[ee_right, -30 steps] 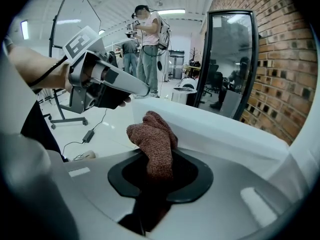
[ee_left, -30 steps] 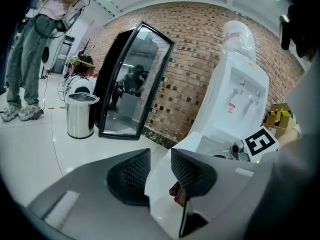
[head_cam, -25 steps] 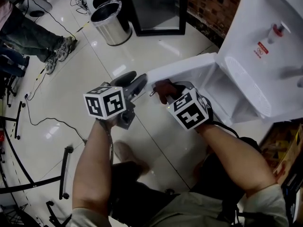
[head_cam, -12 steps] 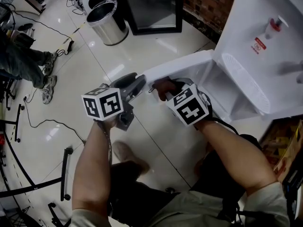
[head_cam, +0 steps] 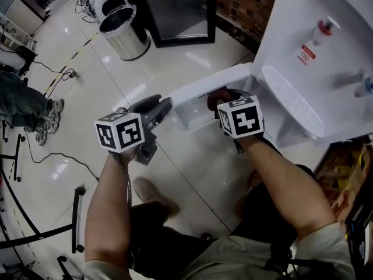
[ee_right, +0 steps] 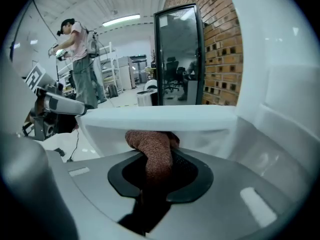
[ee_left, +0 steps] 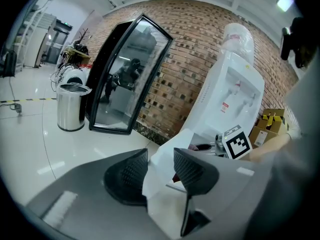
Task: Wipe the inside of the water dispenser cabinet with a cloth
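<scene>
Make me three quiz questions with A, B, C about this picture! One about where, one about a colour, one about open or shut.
1. Where is the cloth? A in the right gripper B on the floor C in the metal bin
2. What colour is the cloth? A blue B reddish-brown C yellow
3. How is the cabinet door? A shut B open C taken off
Answers: 1 A, the right gripper's jaws pinch it. 2 B, it looks reddish-brown there. 3 B, the door swings out from the water dispenser.
</scene>
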`<move>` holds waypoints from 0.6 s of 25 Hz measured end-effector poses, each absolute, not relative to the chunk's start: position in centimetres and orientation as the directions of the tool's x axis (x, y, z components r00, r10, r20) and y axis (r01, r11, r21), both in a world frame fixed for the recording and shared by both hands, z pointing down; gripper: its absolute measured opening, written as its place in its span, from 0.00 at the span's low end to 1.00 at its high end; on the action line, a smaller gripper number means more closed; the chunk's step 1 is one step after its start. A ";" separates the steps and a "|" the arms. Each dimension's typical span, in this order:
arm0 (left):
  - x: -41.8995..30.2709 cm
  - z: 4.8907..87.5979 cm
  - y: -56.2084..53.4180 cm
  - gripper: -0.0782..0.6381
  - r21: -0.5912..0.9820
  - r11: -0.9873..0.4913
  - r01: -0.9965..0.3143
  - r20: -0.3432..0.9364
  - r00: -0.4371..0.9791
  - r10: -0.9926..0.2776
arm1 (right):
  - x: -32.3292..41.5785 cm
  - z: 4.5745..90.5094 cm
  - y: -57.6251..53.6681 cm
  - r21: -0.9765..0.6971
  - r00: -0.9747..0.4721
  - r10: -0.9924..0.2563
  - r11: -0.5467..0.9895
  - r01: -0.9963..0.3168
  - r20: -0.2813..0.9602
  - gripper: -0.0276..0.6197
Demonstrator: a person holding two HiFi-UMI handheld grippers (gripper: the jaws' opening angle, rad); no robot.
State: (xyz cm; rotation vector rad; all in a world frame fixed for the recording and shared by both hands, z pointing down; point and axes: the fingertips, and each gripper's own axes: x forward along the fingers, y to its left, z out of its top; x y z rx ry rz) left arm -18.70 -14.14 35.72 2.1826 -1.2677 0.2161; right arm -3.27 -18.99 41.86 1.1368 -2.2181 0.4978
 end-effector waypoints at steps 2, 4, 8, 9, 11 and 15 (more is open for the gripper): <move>-18.6 35.7 -14.1 0.34 0.409 -0.367 -0.835 0.424 0.531 -0.734 | -1.9 42.0 -19.7 -0.073 -0.425 -0.636 0.502 -0.862 0.644 0.21; -18.5 35.8 -14.1 0.34 0.405 -0.370 -0.836 0.427 0.531 -0.732 | 0.0 42.1 -20.5 -0.077 -0.367 -0.685 0.415 -0.906 0.629 0.20; -18.5 35.8 -14.0 0.34 0.395 -0.375 -0.838 0.433 0.530 -0.729 | 3.5 41.9 -21.6 -0.074 -0.251 -0.776 0.257 -0.964 0.578 0.20; -18.4 35.8 -14.0 0.34 0.395 -0.376 -0.838 0.433 0.531 -0.729 | 4.1 41.9 -21.6 -0.077 -0.232 -0.791 0.230 -0.970 0.566 0.20; -18.4 35.7 -14.1 0.34 0.393 -0.376 -0.839 0.432 0.530 -0.729 | 4.9 41.9 -21.3 -0.074 -0.204 -0.814 0.196 -0.978 0.544 0.20; -18.5 35.6 -14.1 0.34 0.388 -0.376 -0.841 0.432 0.527 -0.732 | 6.7 42.6 -20.3 -0.064 -0.146 -0.840 0.133 -0.989 0.522 0.20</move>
